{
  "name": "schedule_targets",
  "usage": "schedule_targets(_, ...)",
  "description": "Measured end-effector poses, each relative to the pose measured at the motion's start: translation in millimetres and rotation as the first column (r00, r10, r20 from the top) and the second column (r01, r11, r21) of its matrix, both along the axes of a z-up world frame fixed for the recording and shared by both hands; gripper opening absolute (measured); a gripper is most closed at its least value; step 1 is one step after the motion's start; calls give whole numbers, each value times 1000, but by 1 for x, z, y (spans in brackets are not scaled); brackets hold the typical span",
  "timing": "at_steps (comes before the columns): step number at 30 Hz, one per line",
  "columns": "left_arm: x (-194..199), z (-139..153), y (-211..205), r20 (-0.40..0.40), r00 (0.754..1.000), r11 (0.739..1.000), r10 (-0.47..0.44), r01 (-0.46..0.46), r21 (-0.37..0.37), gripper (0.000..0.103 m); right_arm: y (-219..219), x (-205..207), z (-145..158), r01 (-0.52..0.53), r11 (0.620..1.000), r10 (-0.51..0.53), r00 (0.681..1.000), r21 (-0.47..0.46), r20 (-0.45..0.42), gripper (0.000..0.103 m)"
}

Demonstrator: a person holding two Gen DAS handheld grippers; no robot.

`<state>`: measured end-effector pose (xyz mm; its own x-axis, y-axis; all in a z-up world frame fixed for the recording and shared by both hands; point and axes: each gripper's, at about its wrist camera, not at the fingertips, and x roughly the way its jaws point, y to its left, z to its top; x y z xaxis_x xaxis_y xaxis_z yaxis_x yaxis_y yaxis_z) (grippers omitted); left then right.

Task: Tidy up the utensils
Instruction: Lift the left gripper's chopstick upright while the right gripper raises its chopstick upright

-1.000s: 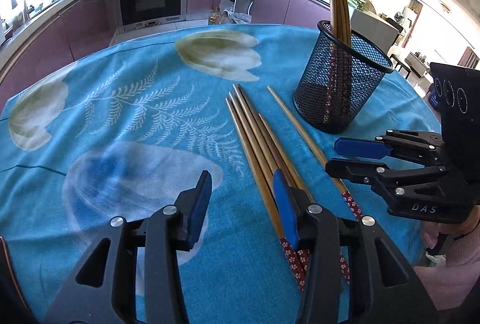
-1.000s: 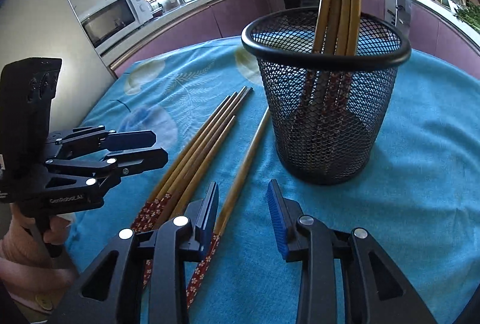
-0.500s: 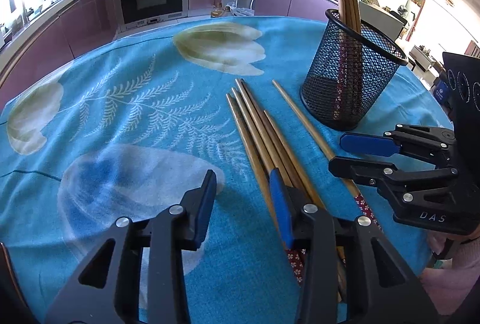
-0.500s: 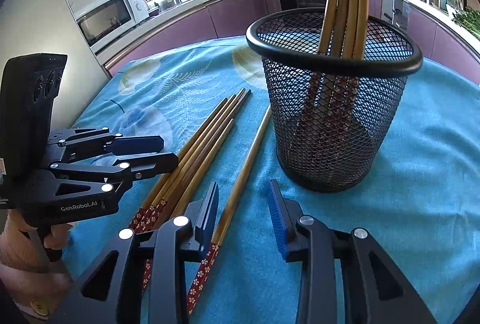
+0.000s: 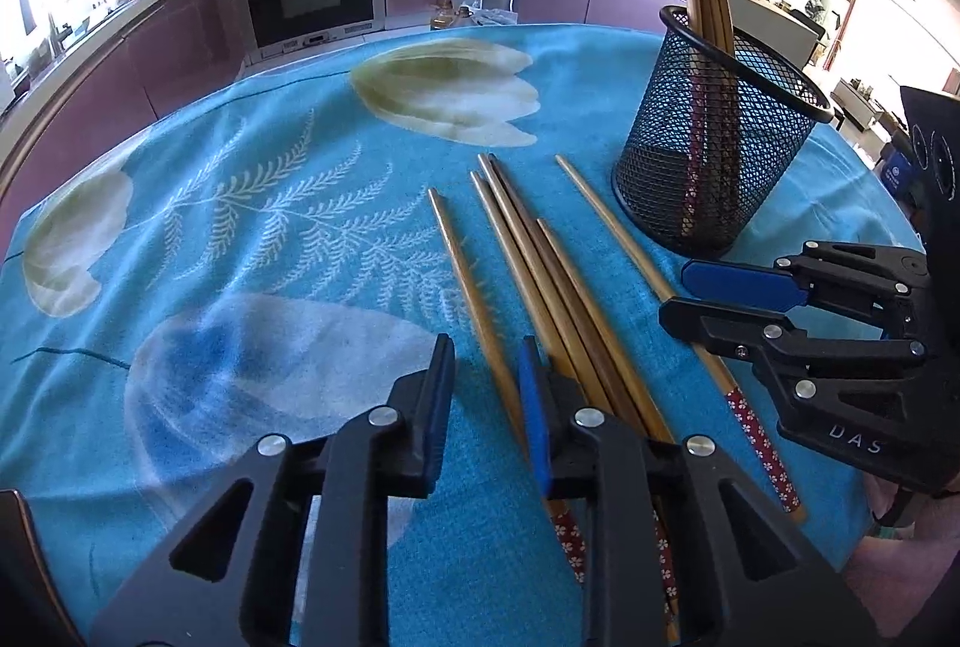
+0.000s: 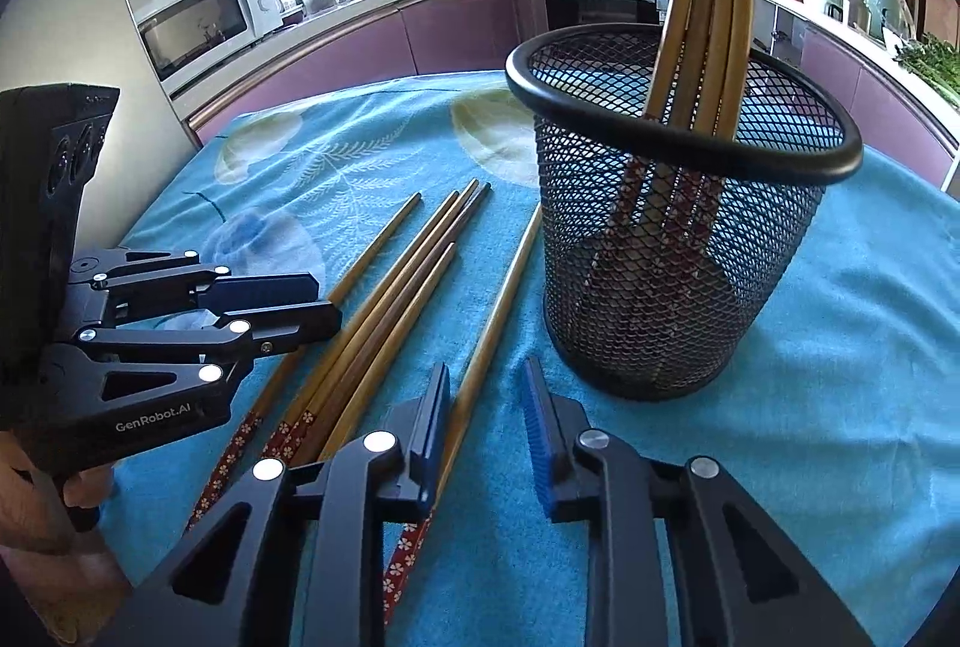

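2 grippers, left point(image 5: 483, 383) and right point(image 6: 485, 407), closing, nothing clamped; only the right view shows the microwave point(image 6: 204, 24).

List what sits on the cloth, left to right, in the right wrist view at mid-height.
Left hand-held gripper → lone chopstick running under it → bundle of four chopsticks → single chopstick nearest the holder → black mesh holder with chopsticks standing in it.

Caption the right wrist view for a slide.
Loose chopsticks lie on the blue tablecloth beside a mesh holder holding more.
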<state>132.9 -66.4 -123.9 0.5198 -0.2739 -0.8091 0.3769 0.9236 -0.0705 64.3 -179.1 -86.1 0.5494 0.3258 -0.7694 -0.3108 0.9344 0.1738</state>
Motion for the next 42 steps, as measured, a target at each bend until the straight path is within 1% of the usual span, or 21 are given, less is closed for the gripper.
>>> schedule_targets(2, 0, 0, 0, 0, 1000, 1000, 1, -1, -3, 20, -1, 1, 0, 4, 1000, -4, 1000, 7, -2, 17)
schedule_targets(4, -1, -1, 1, 2, 1000, 1000, 2, -2, -9, 19, -3, 0, -1, 7, 1000, -7, 1000, 17, -5, 16)
schedule_targets(7, -2, -1, 2, 0, 1000, 1000, 11, -11, -22, 15, -5, 2, -2, 15, 999, -15, 1000, 46, -16, 13)
schedule_targets(8, -1, -1, 2, -2, 1000, 1000, 12, -12, -26, 13, -6, 3, -2, 18, 998, -17, 1000, 63, -24, 10)
schedule_targets(11, -1, -2, 4, -9, 1000, 999, 26, -26, -37, 11, -11, 2, -3, 27, 996, -24, 999, 90, -33, 9)
schedule_targets(14, -2, -2, 7, -14, 999, 997, 44, -45, -56, 8, -16, 2, -4, 34, 993, -29, 999, 117, -44, 6)
schedule_targets(20, -7, 1, 14, -17, 998, 995, 64, -65, -82, 8, -23, -4, 0, 25, 990, -19, 999, 140, -40, 6)
schedule_targets(27, -13, 14, 20, 2, 998, 991, 61, -60, -120, 8, -26, -13, 16, -8, 984, 9, 1000, 176, -5, 6)
schedule_targets(31, -18, 28, 21, 22, 999, 987, 43, -39, -156, 8, -28, -21, 29, -28, 980, 22, 999, 197, 30, 6)
schedule_targets(38, -29, 56, 18, 72, 997, 981, 5, 9, -196, 8, -37, -34, 56, -43, 975, 20, 994, 219, 106, 6)
schedule_targets(42, -37, 69, 18, 98, 995, 976, -9, 30, -215, 8, -42, -39, 66, -44, 973, 13, 991, 228, 137, 6)
